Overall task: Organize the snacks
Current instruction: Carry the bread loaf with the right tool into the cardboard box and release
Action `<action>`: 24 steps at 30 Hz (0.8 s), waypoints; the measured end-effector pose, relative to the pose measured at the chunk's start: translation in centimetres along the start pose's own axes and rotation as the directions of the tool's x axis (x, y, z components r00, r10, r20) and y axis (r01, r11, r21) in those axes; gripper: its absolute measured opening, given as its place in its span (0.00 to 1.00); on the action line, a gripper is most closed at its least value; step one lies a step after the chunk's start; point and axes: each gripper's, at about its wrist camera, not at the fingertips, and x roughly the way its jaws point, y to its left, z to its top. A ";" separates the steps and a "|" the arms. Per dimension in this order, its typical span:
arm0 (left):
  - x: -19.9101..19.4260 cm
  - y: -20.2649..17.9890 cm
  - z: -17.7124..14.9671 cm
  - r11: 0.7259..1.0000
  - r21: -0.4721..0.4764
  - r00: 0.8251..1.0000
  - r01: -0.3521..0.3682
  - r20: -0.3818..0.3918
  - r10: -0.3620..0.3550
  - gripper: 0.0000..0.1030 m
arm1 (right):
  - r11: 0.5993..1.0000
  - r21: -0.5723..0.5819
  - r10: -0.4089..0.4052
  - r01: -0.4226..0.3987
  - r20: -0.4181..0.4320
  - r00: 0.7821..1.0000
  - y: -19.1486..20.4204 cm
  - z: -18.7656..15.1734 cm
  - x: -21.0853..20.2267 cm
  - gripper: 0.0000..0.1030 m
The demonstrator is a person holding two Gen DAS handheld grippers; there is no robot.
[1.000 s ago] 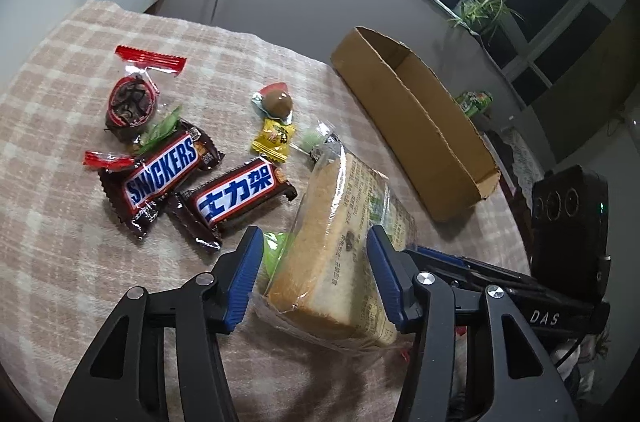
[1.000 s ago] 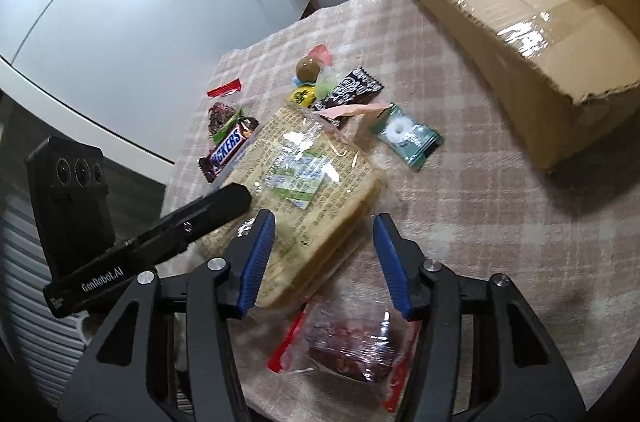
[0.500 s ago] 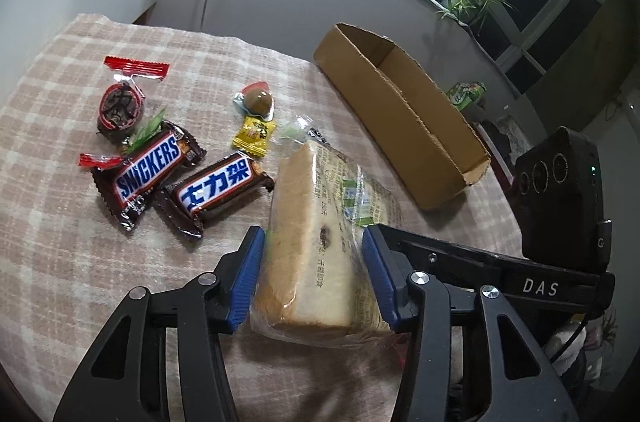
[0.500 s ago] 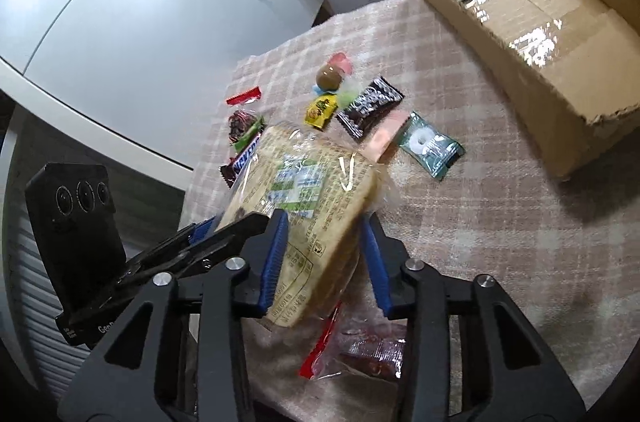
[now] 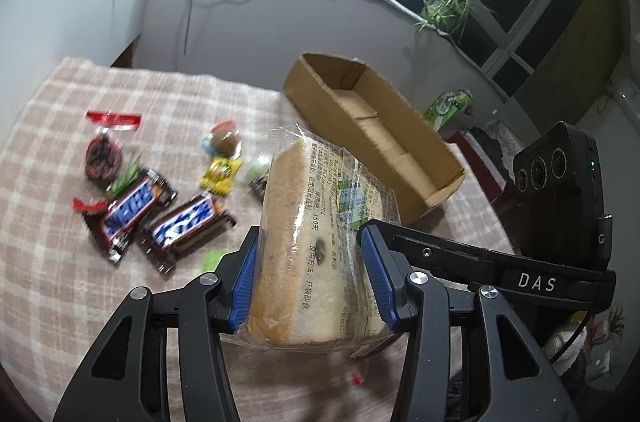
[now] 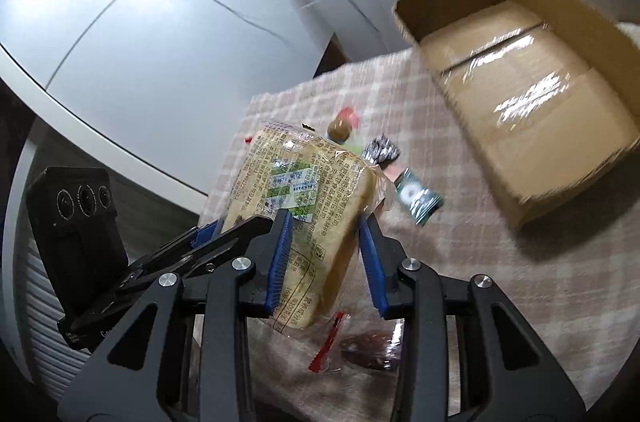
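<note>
A bagged loaf of sliced bread (image 5: 308, 190) hangs tilted above the checked tablecloth, held from two sides. My left gripper (image 5: 308, 238) is shut on its lower end, blue pads pressed into the wrapper. In the right wrist view the same bread loaf (image 6: 280, 174) sits between the pads of my right gripper (image 6: 325, 222), which is shut on it too. An open cardboard box (image 5: 372, 126) lies beyond the loaf, seen as the wide box (image 6: 520, 82) at upper right. It looks bare inside.
Two Snickers bars (image 5: 128, 210) (image 5: 184, 226), a red-topped sweet (image 5: 102, 154) and small candies (image 5: 220, 174) lie left of the loaf. A green mint packet (image 6: 416, 196) and a dark wrapper (image 6: 380, 150) rest near the box. A red-wrapped snack (image 6: 368, 354) lies under my right gripper.
Both grippers closed onto the bread and raised it off the cloth, tipping it up. The snacks on the table stayed where they were.
</note>
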 end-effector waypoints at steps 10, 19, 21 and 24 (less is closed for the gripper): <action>1.9 -4.1 3.6 0.997 0.057 0.998 0.060 0.028 -0.062 0.46 | 0.998 -0.018 -0.066 0.068 0.081 0.994 -1.8 3.5 -4.5 0.36; 5.3 -7.9 6.8 0.990 0.091 0.993 0.111 0.027 -0.113 0.46 | 0.992 -0.001 -0.127 0.128 0.127 0.984 -5.0 6.7 -7.2 0.36; 6.2 -8.6 7.2 0.988 0.095 0.992 0.122 0.022 -0.125 0.46 | 0.990 0.003 -0.142 0.143 0.129 0.981 -5.8 7.2 -7.4 0.36; 7.7 -9.4 7.7 0.986 0.093 0.991 0.135 0.008 -0.136 0.46 | 0.987 0.011 -0.161 0.161 0.124 0.979 -7.2 8.1 -7.4 0.35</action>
